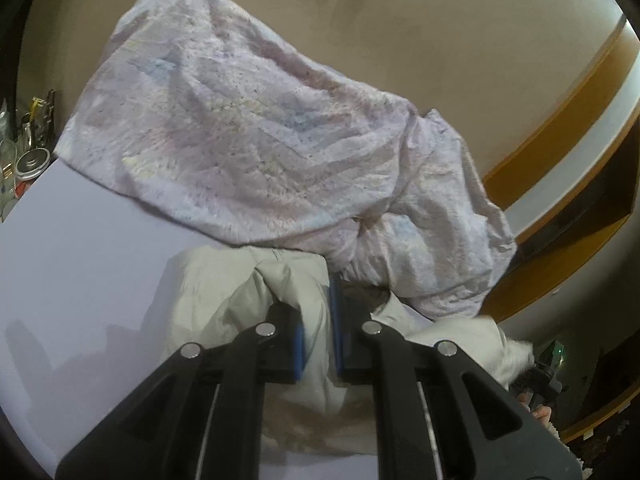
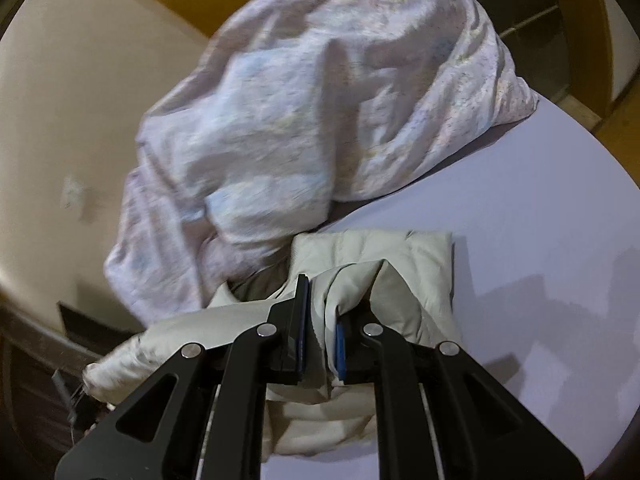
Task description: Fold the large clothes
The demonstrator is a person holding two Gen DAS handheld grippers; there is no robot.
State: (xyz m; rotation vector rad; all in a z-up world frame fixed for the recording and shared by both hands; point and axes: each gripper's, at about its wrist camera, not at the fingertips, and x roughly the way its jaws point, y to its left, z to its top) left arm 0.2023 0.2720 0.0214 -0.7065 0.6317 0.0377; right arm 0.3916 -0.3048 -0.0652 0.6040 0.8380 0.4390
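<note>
Both tools, left (image 1: 318, 316) and right (image 2: 320, 320), pinch the cream jacket (image 2: 400, 276) at lower centre, mid-fold; next, probably lay it flat.

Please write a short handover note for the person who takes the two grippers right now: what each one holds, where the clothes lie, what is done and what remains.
Left gripper: shut on a bunched fold of the cream garment.
Right gripper: shut on the same cream garment.
The garment lies partly folded on the lavender table, one end hanging off the edge.
The pale patterned cloth lies crumpled behind it, not yet folded.
Left: probably finish this fold, then the patterned cloth.
</note>
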